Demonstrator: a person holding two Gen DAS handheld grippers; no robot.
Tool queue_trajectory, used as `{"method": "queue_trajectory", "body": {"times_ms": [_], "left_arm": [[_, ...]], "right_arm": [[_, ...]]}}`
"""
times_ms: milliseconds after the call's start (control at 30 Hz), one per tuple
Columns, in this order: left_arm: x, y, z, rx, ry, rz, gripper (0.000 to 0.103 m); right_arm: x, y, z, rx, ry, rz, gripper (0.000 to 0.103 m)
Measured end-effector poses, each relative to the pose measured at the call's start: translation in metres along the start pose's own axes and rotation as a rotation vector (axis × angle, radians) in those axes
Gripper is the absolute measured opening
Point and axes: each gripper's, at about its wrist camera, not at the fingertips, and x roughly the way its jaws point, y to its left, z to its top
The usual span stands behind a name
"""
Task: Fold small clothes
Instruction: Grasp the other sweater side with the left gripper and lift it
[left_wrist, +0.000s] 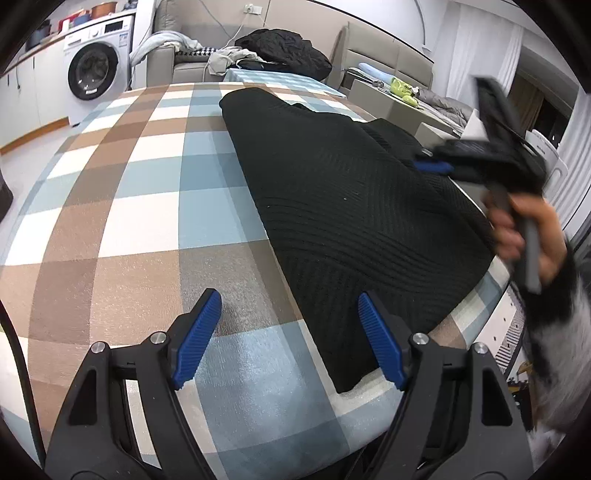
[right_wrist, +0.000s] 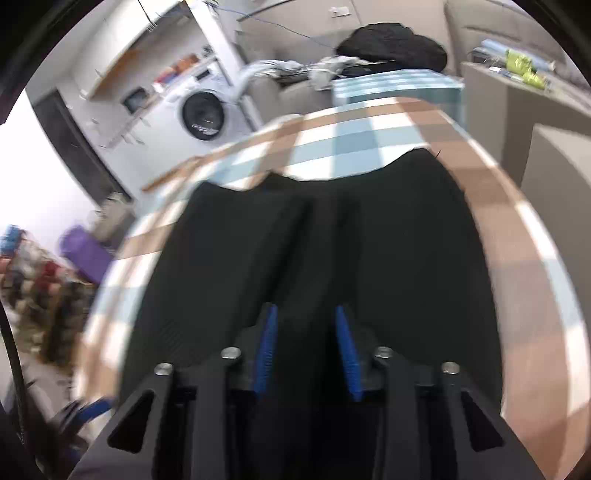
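A black ribbed knit garment (left_wrist: 351, 206) lies spread on the right half of the checked tablecloth (left_wrist: 129, 192). My left gripper (left_wrist: 289, 295) hovers open at the garment's near left corner, and its blue pads (left_wrist: 199, 332) hold nothing. A person's hand (left_wrist: 517, 229) holds my right gripper (left_wrist: 432, 166) low over the garment's far right side. In the blurred right wrist view, my right gripper (right_wrist: 306, 310) is above the black garment (right_wrist: 388, 240). A gap shows between its blue pads (right_wrist: 267, 347), and no cloth is pinched there.
The table's rounded edge (left_wrist: 495, 280) runs close along the garment's right side. Beyond the table are a washing machine (left_wrist: 96, 70), a sofa with a black clothes pile (left_wrist: 284, 48), and a second checked table (left_wrist: 273, 75). A fuzzy black-and-white sleeve (left_wrist: 554, 332) is at the right.
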Motion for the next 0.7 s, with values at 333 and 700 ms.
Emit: {"method": "queue_trajectory", "body": {"times_ms": [333, 700], "left_arm": [[0.017, -0.006, 0.018, -0.026, 0.016, 0.046, 0.074], [0.061, -0.012, 0.064, -0.061, 0.055, -0.009, 0.066]], "right_arm": [[-0.060, 0.015, -0.071, -0.123, -0.036, -0.087, 0.059], [-0.046, -0.047, -0.045, 0.001, -0.026, -0.147, 0.053]]}}
